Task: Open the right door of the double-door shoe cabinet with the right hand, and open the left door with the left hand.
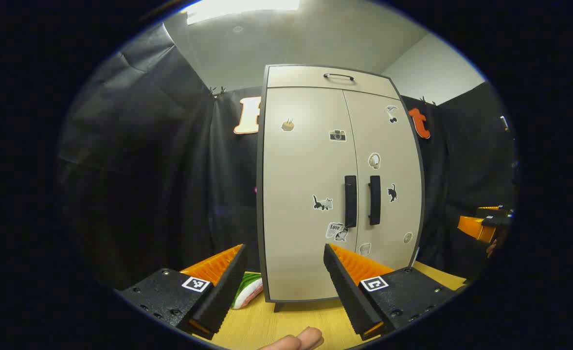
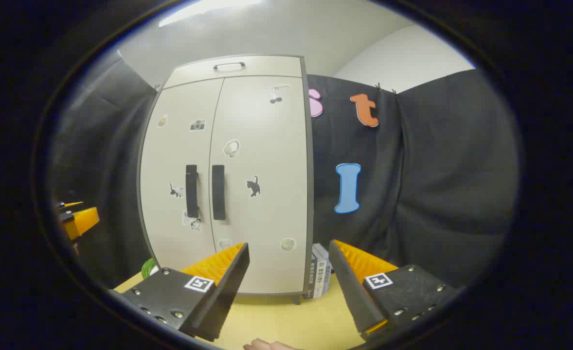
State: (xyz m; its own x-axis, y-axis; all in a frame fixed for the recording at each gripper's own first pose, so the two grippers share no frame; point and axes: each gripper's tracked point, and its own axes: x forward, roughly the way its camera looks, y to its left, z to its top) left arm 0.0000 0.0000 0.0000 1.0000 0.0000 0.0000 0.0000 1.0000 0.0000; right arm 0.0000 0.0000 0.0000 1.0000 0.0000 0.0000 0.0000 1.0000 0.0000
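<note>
While both doors stay shut, shoe cabinet (image 1: 337, 184) stands upright on counter (image 1: 286, 323); left gripper (image 1: 284, 274) and right gripper (image 2: 289, 272) short of it, jaws wide, empty.

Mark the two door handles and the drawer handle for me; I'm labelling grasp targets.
right door handle (image 2: 218, 192), right gripper view, middle of the bar.
left door handle (image 1: 350, 201), left gripper view, middle of the bar.
drawer handle (image 1: 338, 76), left gripper view, centre of the loop.

Black cloth (image 2: 413, 170) hangs behind the yellow table (image 1: 286, 325). Above the cloth is a white ceiling (image 1: 286, 39) with a bright light (image 1: 240, 7).
</note>
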